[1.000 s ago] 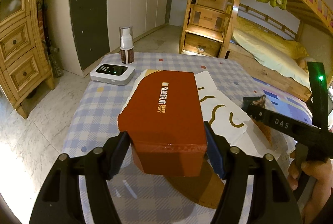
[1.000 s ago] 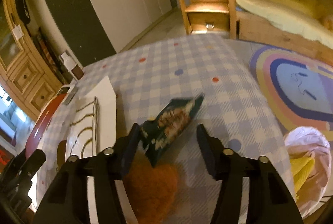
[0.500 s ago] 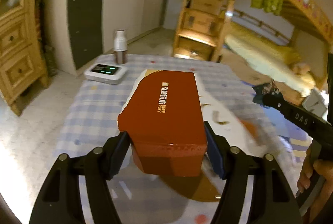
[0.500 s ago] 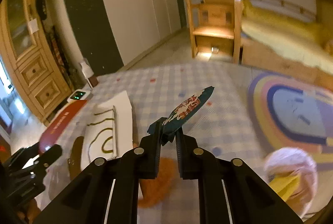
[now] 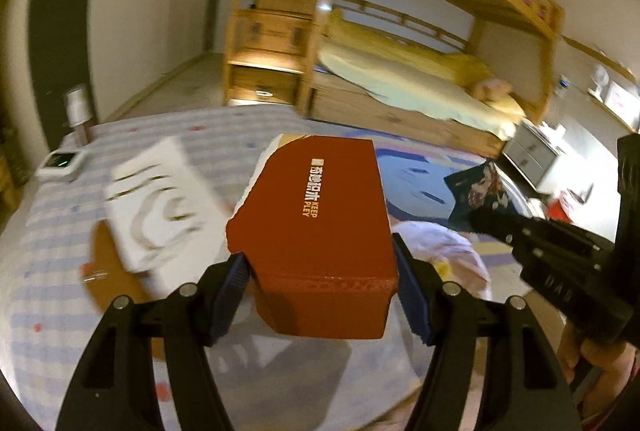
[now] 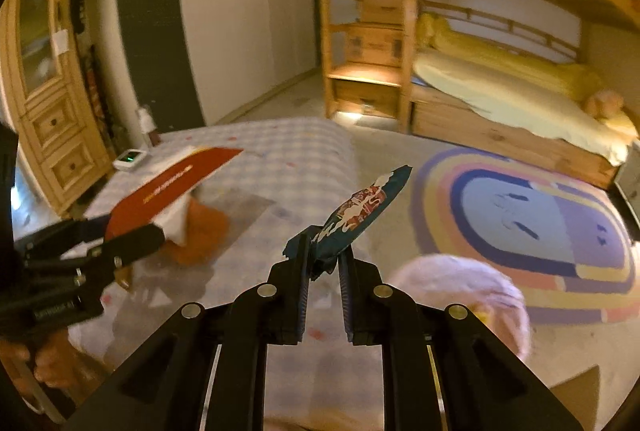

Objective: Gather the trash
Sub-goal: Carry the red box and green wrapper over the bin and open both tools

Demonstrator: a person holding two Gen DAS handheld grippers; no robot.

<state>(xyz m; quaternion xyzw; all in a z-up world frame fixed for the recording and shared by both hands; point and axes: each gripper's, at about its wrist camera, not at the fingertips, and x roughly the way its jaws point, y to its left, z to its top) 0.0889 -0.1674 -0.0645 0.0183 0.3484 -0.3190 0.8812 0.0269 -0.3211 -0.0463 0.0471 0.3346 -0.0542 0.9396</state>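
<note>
While raised above the checked worktop: left fingers clamping red box; right fingers, just closed, pinching dark wrapper; pink bag at four o'clock.

A red-brown carton printed "KEEP PLEY", torn white at its far-left edge, is held level above the table. At its 3 o'clock, a crumpled dark-blue snack wrapper juts up toward 1 o'clock, pinched at its base.
</note>
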